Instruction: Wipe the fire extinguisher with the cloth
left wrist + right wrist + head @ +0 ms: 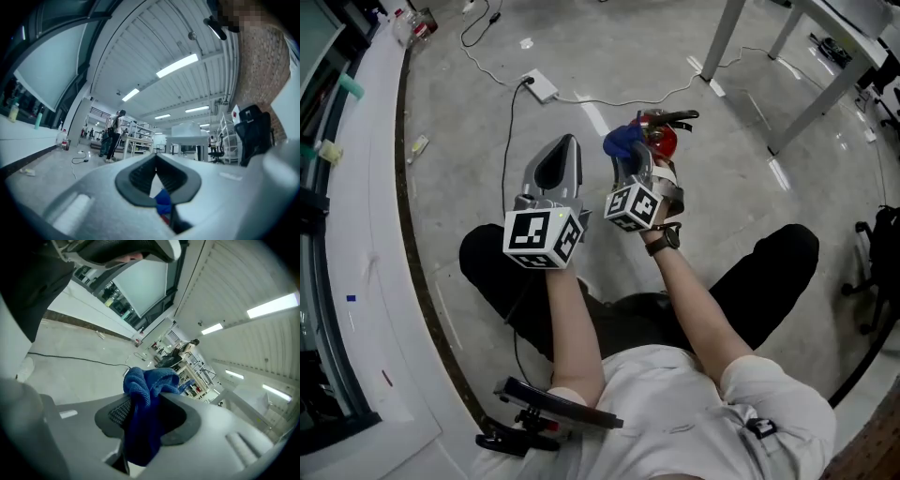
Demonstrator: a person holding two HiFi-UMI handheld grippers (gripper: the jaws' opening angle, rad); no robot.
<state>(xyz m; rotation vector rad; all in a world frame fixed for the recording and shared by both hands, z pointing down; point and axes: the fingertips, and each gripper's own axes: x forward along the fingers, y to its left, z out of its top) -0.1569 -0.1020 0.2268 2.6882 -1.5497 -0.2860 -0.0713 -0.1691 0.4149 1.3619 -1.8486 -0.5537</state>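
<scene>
while the left hand-held gripper hangs with jaws pressed together on nothing, the right hand-held gripper is clamped on a bunched blue cloth. just at the cloth's 3 o'clock sits the small red fire extinguisher, its black handle on top.
</scene>
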